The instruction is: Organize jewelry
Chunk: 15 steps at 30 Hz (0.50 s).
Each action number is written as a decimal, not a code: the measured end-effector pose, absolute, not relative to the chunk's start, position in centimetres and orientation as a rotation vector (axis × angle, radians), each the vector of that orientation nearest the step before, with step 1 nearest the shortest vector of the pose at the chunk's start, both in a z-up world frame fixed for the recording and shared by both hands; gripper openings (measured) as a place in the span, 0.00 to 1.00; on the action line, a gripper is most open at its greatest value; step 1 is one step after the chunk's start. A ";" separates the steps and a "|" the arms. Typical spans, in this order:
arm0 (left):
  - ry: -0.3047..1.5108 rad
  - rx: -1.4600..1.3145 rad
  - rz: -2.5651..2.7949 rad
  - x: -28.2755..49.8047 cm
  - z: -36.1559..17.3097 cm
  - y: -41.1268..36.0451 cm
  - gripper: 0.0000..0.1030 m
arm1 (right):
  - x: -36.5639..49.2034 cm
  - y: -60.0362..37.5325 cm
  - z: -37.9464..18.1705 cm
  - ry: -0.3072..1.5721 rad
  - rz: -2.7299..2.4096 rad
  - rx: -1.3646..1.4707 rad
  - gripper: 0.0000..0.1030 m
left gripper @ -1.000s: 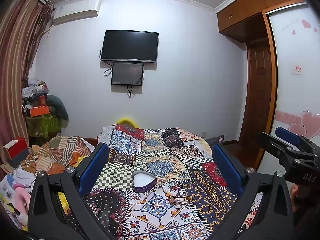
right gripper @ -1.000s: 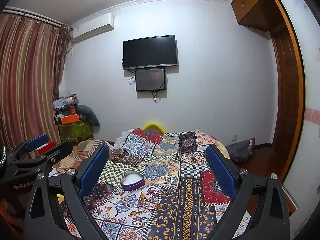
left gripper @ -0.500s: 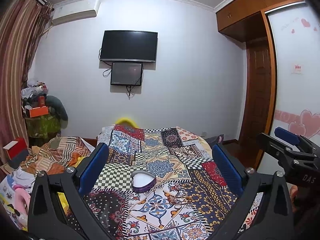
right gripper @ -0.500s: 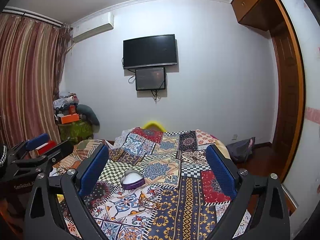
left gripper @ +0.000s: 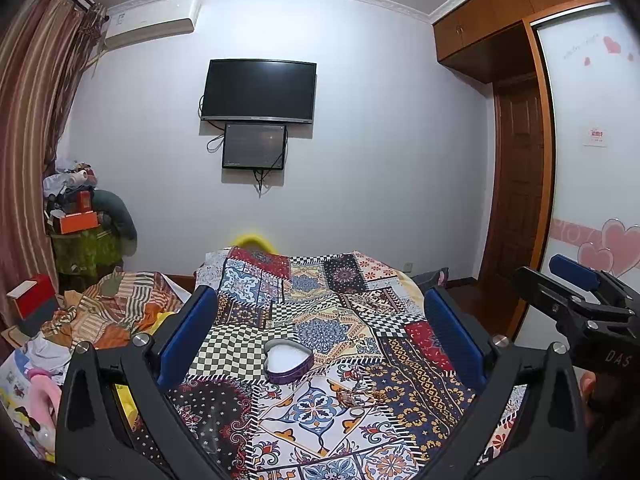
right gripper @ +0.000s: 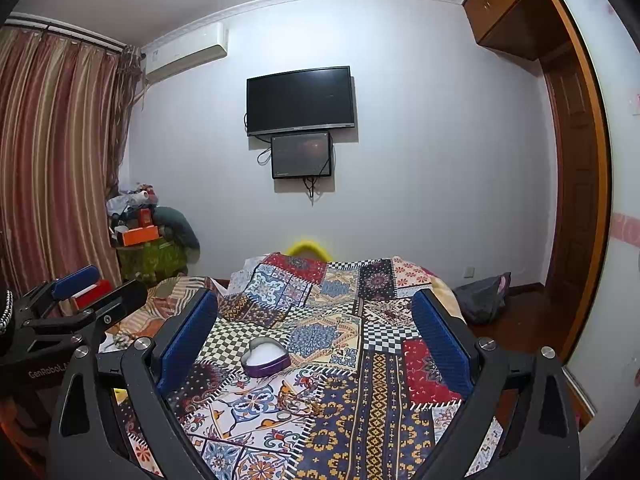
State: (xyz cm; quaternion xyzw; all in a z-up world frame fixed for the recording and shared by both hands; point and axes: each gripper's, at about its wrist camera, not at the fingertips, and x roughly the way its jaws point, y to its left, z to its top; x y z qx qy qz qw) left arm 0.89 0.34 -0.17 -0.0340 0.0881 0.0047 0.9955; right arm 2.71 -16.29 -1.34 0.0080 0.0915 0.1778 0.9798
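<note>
Both grippers wide apart and empty, held above the bed before the first pick.

My left gripper (left gripper: pixel 320 332) and right gripper (right gripper: pixel 316 330) carry nothing. The heart-shaped box (left gripper: pixel 289 360) sits lidless mid-bed (left gripper: pixel 400 364); the jewelry (left gripper: pixel 358 394), a small tangle with a ring, lies just nearer me, apart from the box. I judge the pick comes first: I should come down steeply, pinch one piece only, press lightly into the soft quilt, and avoid dragging the chain.

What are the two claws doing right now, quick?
Left gripper: open, holding nothing, above the patchwork bedspread.
Right gripper: open, holding nothing, with the heart-shaped box ahead of it.
</note>
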 end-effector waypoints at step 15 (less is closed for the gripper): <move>0.191 -0.076 0.004 1.9 -0.3 0.6 1.00 | 3.2 -16.4 -1.3 0.209 0.355 0.014 0.94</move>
